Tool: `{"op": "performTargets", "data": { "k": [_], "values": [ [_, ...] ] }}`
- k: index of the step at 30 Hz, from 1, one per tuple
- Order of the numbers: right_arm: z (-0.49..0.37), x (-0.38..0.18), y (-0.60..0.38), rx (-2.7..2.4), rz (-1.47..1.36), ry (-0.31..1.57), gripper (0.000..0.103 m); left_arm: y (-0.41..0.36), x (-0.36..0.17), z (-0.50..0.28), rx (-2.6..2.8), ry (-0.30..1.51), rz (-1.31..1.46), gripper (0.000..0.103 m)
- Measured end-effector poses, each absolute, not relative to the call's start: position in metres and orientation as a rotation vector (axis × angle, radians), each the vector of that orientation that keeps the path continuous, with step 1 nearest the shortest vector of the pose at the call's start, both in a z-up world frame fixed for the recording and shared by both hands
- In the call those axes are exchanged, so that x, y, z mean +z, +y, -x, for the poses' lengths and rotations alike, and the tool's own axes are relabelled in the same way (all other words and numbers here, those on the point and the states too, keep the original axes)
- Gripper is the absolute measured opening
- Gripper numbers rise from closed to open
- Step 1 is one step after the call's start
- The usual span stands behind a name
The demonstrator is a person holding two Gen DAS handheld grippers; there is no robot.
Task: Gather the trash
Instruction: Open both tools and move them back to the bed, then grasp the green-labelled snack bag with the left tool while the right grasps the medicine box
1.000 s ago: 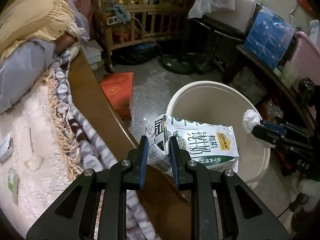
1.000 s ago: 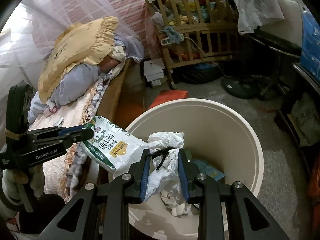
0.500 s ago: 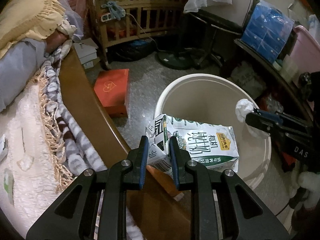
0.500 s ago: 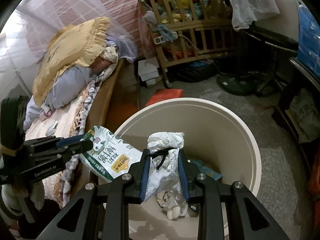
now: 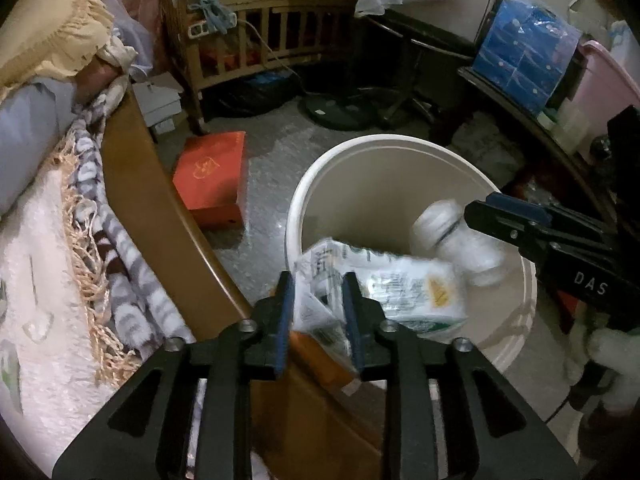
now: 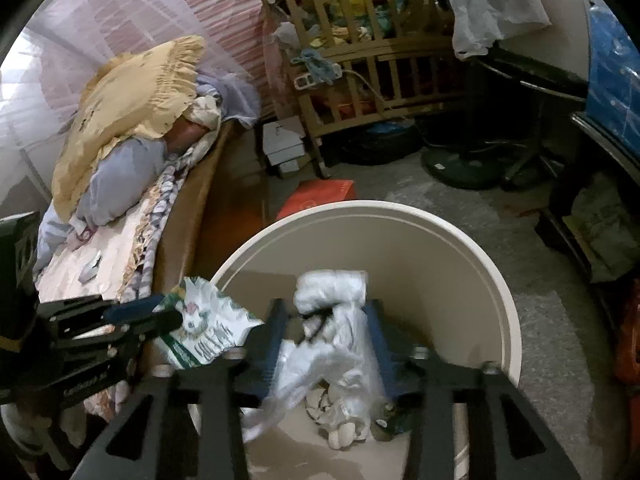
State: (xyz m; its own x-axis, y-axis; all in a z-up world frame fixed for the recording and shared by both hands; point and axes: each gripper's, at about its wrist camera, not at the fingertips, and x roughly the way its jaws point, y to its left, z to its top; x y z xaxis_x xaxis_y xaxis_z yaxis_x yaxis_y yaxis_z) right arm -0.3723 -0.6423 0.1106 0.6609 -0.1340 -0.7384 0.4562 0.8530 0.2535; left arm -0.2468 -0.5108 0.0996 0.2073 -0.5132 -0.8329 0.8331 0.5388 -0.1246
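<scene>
Both jaws opening over the bin [image 5: 304, 200], lower centre: left gripper [image 5: 318, 316] loosening around a light, crushable milk carton [image 5: 400, 292], right gripper [image 6: 326, 344] around a limp, slippery plastic bag [image 6: 332, 332]; pinch creases.

Both my wrist views are dim and a little grainy, with the far side of the room sinking into murk around the dark stand [image 5: 416, 60] and shelf [image 5: 520, 120]. The brightest patch is the netting [image 6: 80, 40] at upper left of my right view, pale and washed out, perhaps from a window behind it. The fisheye bends the crib [image 6: 380, 40] rails and blackens every corner. The milk carton [image 5: 400, 292] and the white bag [image 6: 336, 344] are smeared by motion blur, their print unreadable, while my gripper frames stay sharp. The bucket [image 5: 296, 216] rim catches soft light; its inside lies shadowed.
</scene>
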Motion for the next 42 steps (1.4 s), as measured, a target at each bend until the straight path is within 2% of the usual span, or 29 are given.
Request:
{"op": "performTargets", "data": {
  "k": [2,26,35,42],
  "values": [
    [0.371,0.111,-0.64,-0.341,-0.444,0.786,0.045,-0.506,0.102,0.246,-0.982,0.975,-0.37,0.046],
    [0.318,0.129,-0.555,-0.16,-0.368,0.808,0.047,-0.413,0.138,0.212,-0.857,0.915,-0.309,0.046],
    [0.277,0.12,-0.492,-0.021,-0.325,0.853,0.048,-0.344,0.144,0.186,-0.745,0.887,-0.318,0.046],
    [0.236,0.114,-0.437,0.101,-0.272,0.891,0.053,-0.259,0.132,0.144,-0.606,0.923,-0.274,0.047]
  ]
}}
